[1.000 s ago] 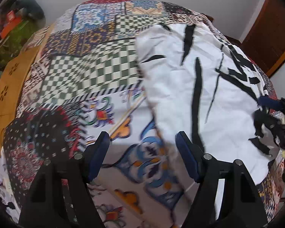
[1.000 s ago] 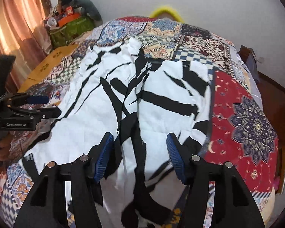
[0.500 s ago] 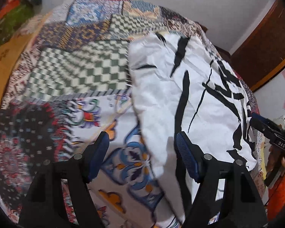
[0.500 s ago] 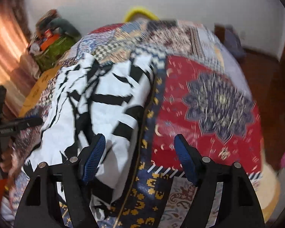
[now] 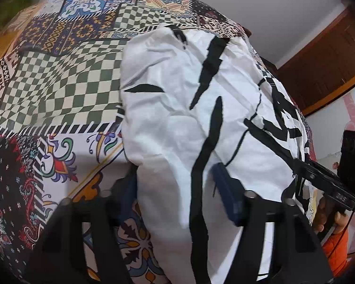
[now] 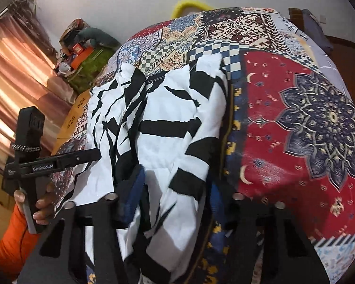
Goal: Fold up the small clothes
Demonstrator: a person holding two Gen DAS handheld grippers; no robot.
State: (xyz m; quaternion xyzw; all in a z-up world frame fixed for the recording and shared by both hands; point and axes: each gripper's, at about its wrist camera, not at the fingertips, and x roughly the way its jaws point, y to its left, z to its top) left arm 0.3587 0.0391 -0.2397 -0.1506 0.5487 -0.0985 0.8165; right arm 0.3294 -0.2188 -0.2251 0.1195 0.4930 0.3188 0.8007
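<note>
A bed (image 5: 59,75) covered edge to edge by a patchwork-print bedspread (image 6: 295,123) of checks, florals and red medallion panels carries a white garment with black slashes (image 5: 177,118), spread rumpled toward its near edge.

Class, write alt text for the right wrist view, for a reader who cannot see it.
A white garment with black streaks lies on a patchwork bedspread, its near edge bunched between the jaws of the right gripper. At left, the left gripper reaches the garment's other side, held by a hand in an orange sleeve.
</note>
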